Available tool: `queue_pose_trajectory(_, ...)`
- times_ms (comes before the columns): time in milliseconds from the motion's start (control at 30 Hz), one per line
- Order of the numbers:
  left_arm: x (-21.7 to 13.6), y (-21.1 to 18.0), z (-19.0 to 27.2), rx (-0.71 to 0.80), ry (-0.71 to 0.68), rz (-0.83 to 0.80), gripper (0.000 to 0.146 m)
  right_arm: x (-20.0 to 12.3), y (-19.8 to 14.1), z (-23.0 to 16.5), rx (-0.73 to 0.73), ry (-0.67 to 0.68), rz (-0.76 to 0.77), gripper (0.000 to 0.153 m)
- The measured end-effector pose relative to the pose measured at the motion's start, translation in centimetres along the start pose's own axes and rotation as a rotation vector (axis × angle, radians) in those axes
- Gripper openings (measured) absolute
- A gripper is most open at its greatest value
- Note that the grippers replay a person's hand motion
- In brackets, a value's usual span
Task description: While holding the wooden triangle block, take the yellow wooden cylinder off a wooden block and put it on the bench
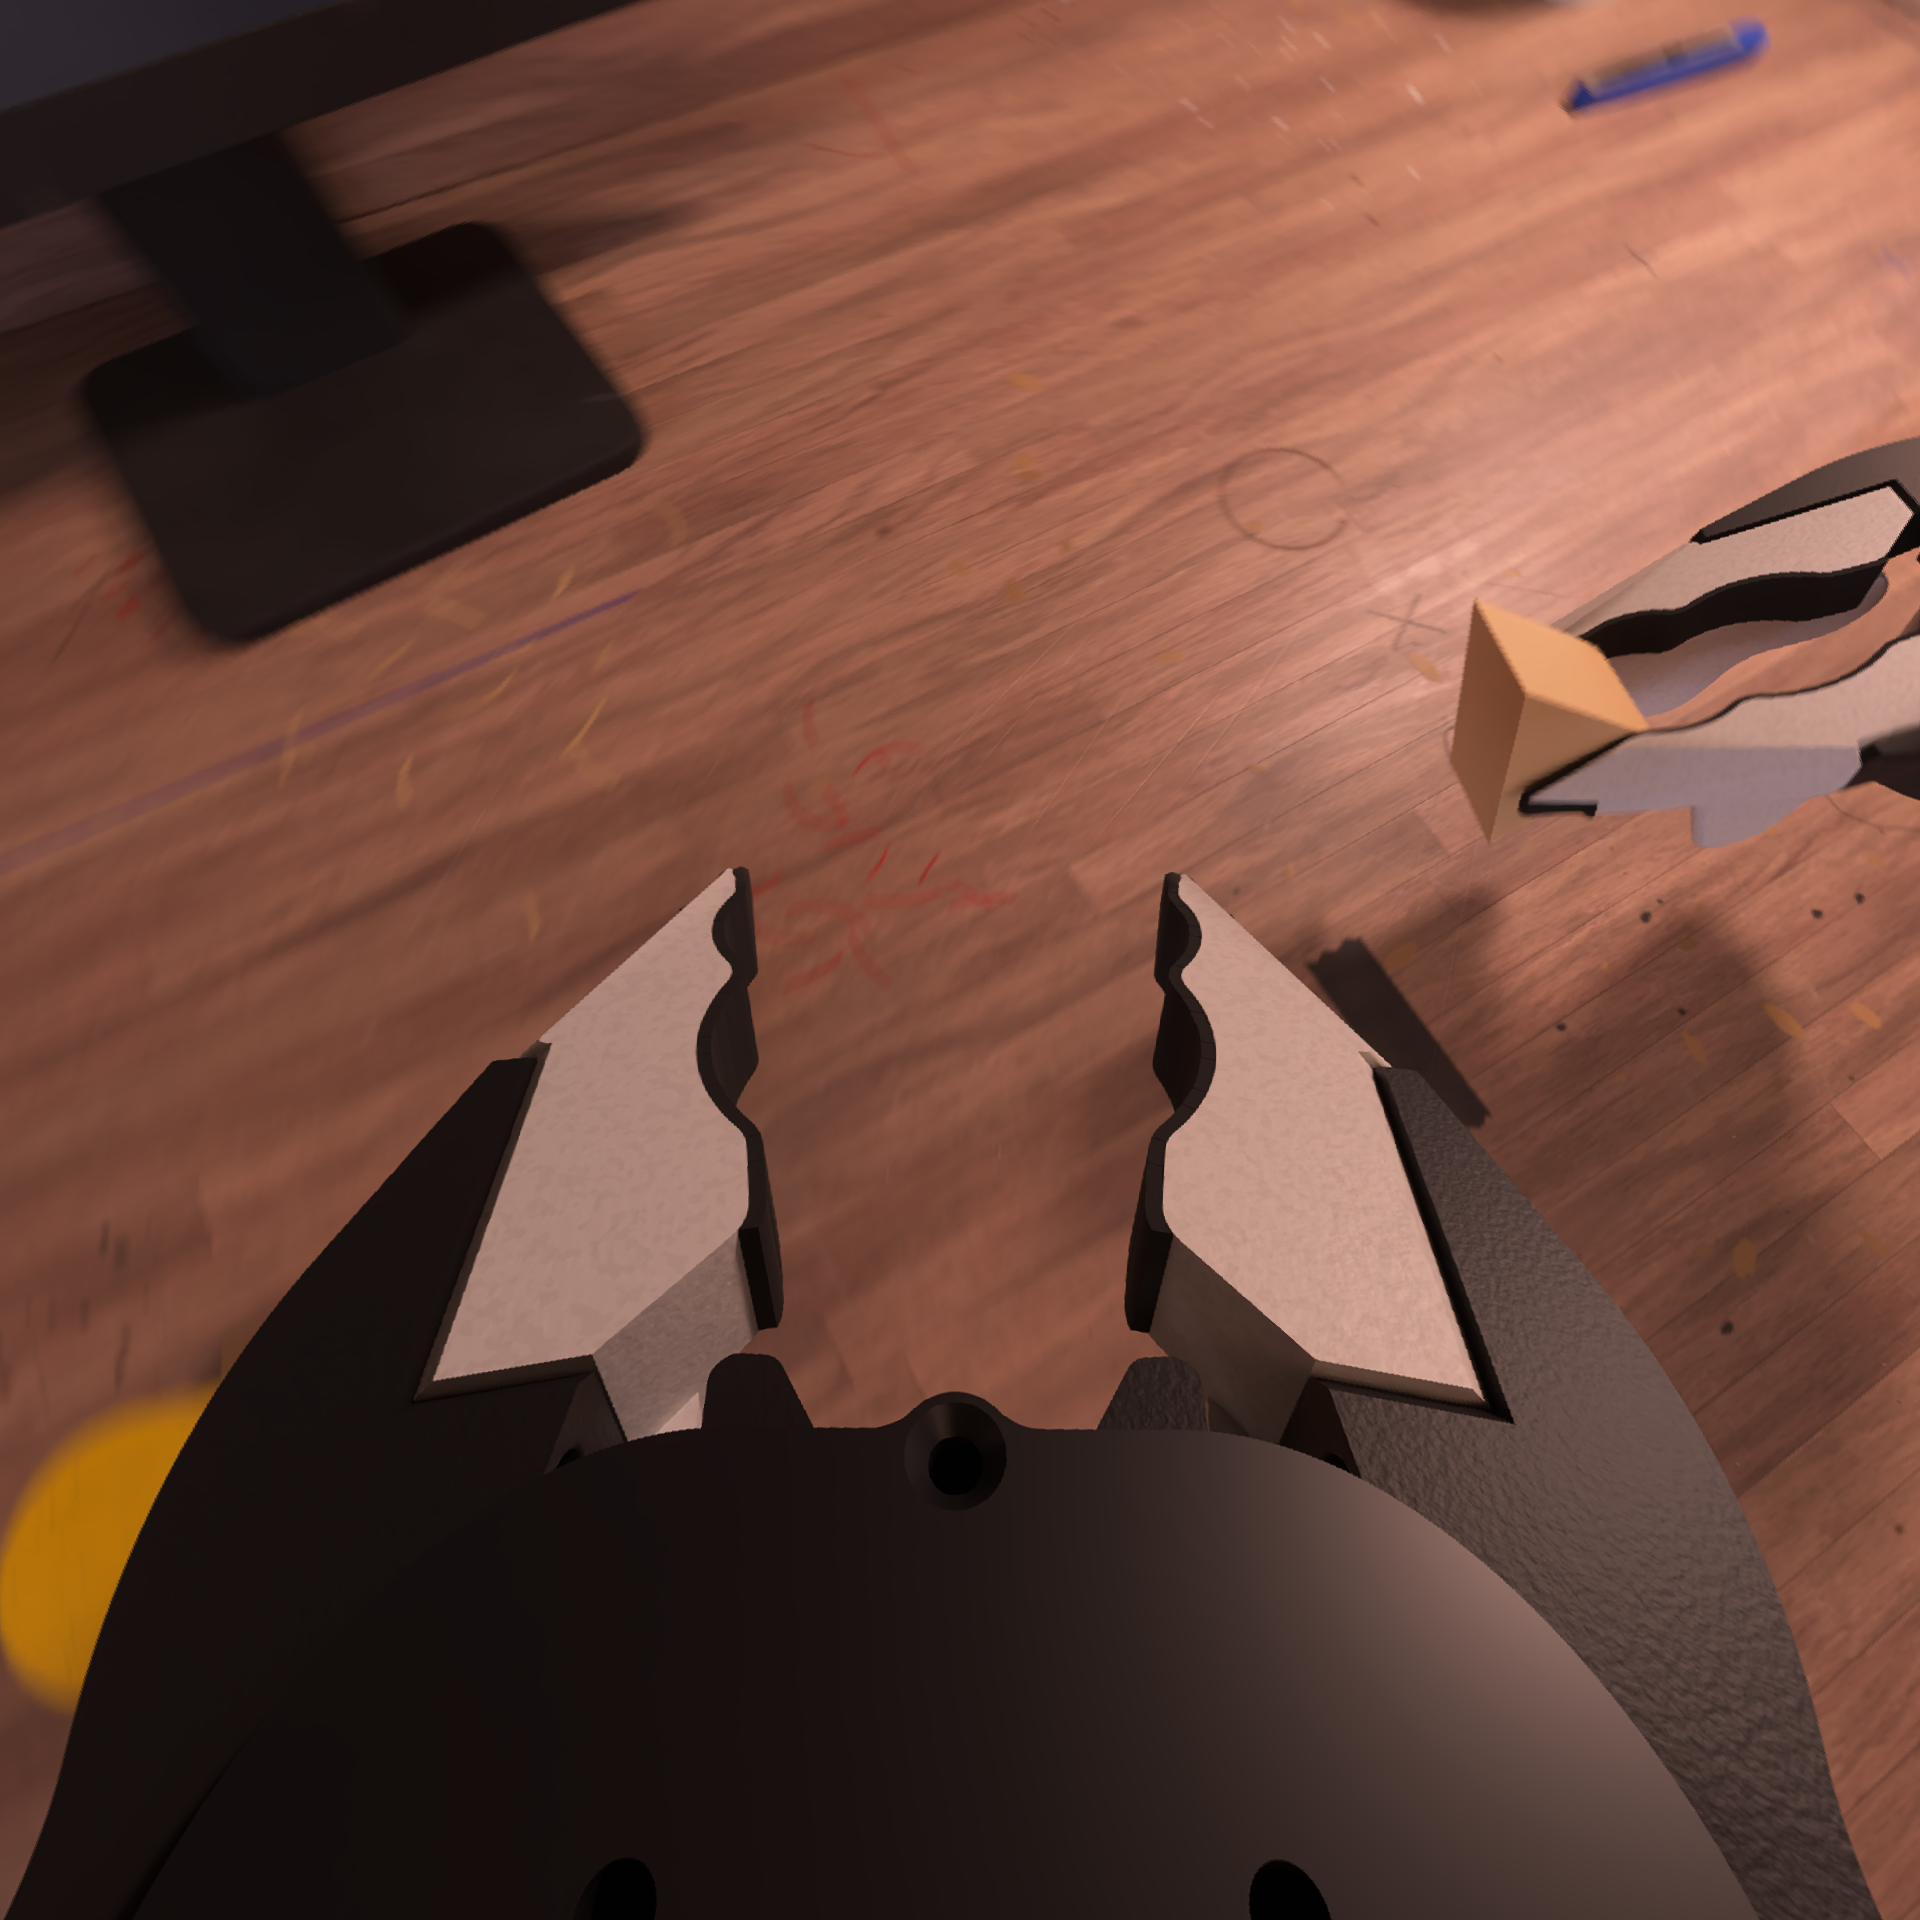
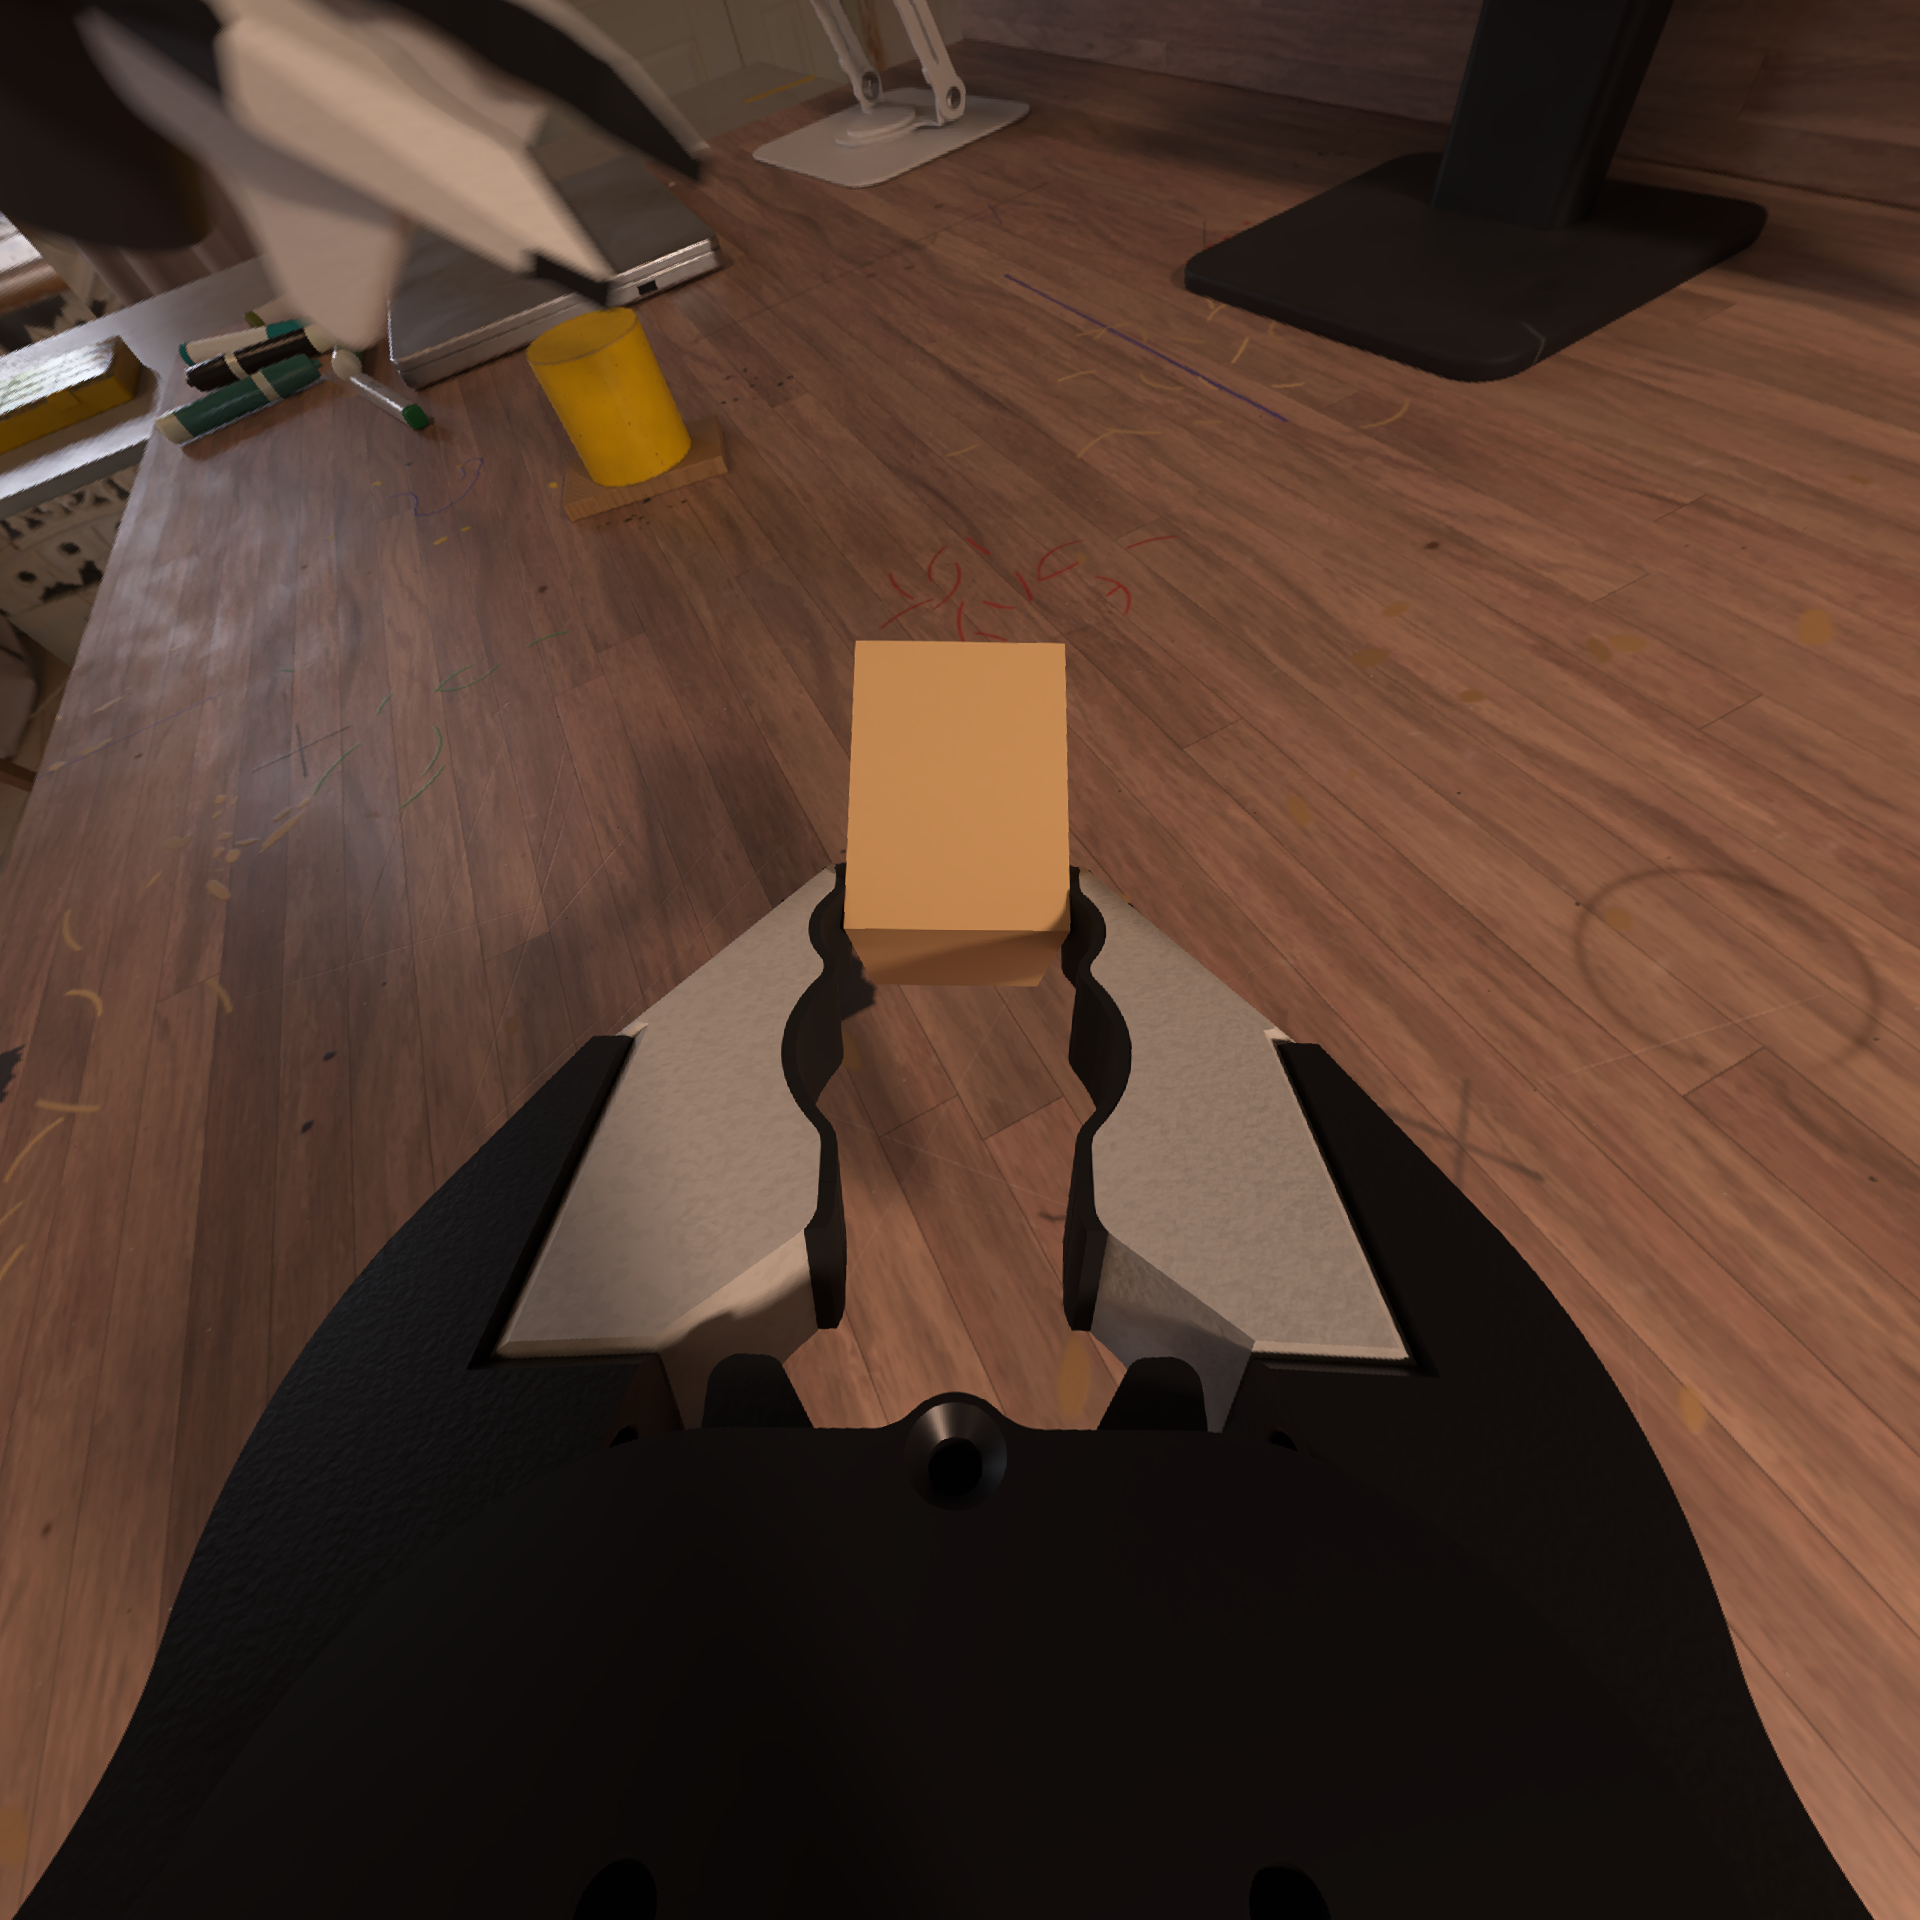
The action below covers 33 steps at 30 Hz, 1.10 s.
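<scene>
Yellow cylinder (image 2: pixel 610 397) stands upright on a thin flat wooden block (image 2: pixel 646 480), far left part of the bench (image 2: pixel 1351 727), well apart from both grippers. In the left wrist view only a blurred yellow patch (image 1: pixel 78 1548) shows at the lower left edge, partly behind that gripper's body.

Left gripper (image 1: pixel 956 883): jaws spread wide, nothing between the fingers, nothing touched. Bare bench boards with red scribbles (image 1: pixel 873 883) show through the gap. It hangs above the bench. In the right wrist view it appears blurred at the top left (image 2: pixel 416 156), above and just behind the cylinder.

Right gripper (image 2: pixel 956 914): jaws part closed, clamped on the triangle block (image 2: pixel 956 790). Only the fingertips (image 2: pixel 1086 925) pinch the near end of the block; the rest sticks out forward past the tips. Held clear of the bench. From the left wrist view the same block (image 1: pixel 1527 707) shows its wedge shape at the tips of the right gripper (image 1: pixel 1579 717).

Around: black monitor stand (image 2: pixel 1475 270) far right, white lamp base (image 2: pixel 894 130) at back, laptop (image 2: pixel 540 281) behind the cylinder, markers (image 2: pixel 249 379) at far left, a blue pen (image 1: pixel 1662 62) at the top right in the left wrist view.
</scene>
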State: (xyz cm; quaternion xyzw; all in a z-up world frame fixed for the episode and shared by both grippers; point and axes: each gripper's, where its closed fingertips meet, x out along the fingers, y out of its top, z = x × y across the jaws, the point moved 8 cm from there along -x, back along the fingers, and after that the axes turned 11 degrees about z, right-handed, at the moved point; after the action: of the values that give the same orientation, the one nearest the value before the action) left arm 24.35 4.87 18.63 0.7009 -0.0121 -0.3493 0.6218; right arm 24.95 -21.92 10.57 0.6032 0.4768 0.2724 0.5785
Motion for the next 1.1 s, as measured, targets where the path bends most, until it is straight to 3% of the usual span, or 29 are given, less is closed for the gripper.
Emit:
queue_pose_trajectory(167,-8.8,-8.3,-1.6,-0.199,0.303,0.111,0.093,0.6,-0.4,-0.1,0.0,0.007,-0.025,0.04)
queue_pose_trajectory(333,-12.8,-11.8,-3.4,-0.321,0.488,0.151,0.09,1.3,-0.6,-0.3,-0.006,0.024,-0.04,0.04)
queue_pose_trajectory(467,-12.2,-11.0,-5.2,-0.313,0.537,0.133,0.091,1.5,-0.4,-0.6,-0.018,0.034,-0.04,0.04)
queue_pose_trajectory(600,-10.2,-9.9,-8.7,-0.307,0.592,-0.003,0.091,1.3,-0.3,-0.6,-0.017,0.036,-0.036,0.04)
queue_pose_trajectory(667,-9.0,-9.3,-10.7,-0.289,0.555,-0.122,0.089,1.2,-0.4,-0.5,-0.018,0.034,-0.034,0.04)
queue_pose_trajectory(800,-7.5,-8.9,-13.5,-0.117,0.439,-0.38,0.088,0.9,-0.3,-0.2,-0.012,0.031,-0.031,0.04)
queue_pose_trajectory(867,-7.0,-9.2,-14.5,-0.145,0.415,-0.492,0.095,0.8,-0.4,-0.1,-0.011,0.03,-0.033,0.04)
queue_pose_trajectory(967,-6.3,-9.7,-15.3,-0.208,0.322,-0.542,0.097,0.7,-0.5,0.0,-0.005,0.028,-0.037,0.04)
queue_pose_trajectory(1100,-6.0,-10.1,-16.8,-0.183,0.319,-0.591,0.102,0.6,-0.6,0.0,-0.009,0.023,-0.043,0.04)
